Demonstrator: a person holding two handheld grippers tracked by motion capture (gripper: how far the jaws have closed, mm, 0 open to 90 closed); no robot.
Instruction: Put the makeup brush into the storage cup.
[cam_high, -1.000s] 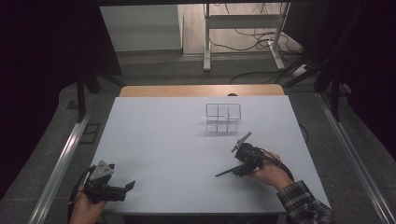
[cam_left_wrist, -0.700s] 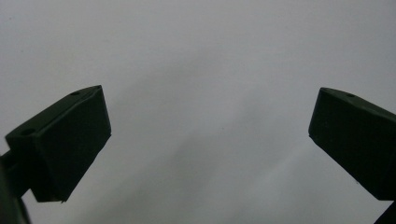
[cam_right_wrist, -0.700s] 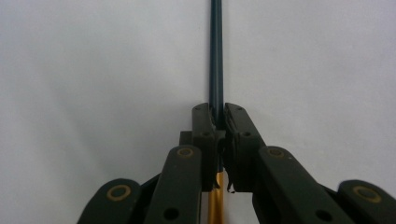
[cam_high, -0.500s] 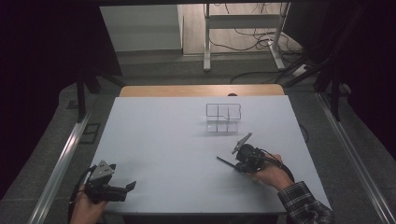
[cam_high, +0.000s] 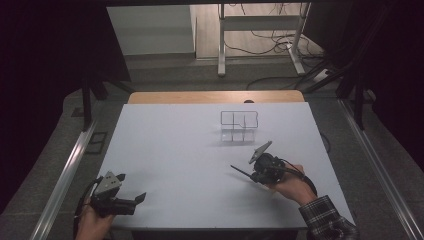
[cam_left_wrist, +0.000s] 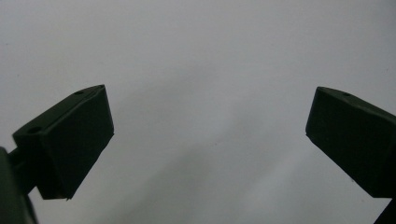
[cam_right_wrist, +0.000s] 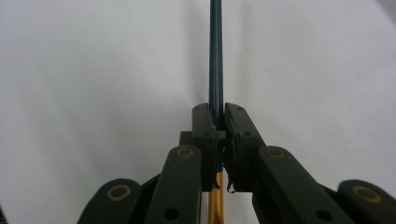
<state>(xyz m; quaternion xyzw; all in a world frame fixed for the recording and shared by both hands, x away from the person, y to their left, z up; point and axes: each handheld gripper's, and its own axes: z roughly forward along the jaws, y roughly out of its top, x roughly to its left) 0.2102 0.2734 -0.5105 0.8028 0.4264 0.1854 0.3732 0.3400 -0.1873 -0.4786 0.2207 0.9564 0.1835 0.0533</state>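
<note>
The white counter (cam_high: 190, 150) carries a clear compartmented rack (cam_high: 239, 126) toward its far side. Nearer the person than the rack, the right gripper (cam_high: 250, 175) has its jaws just closed, clamped on a thin dark rod (cam_right_wrist: 215, 56). Well left of the rack, the left gripper (cam_high: 135, 199) holds its jaws wide apart, empty.

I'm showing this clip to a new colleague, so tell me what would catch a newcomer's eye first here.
First the right gripper, near the table's right front, its jaws shut on a thin dark rod with a golden end that juts out over the white table. Next the small clear compartment box, standing alone toward the far side of the table. Last the left gripper at the near left corner, jaws wide open over bare table.
</note>
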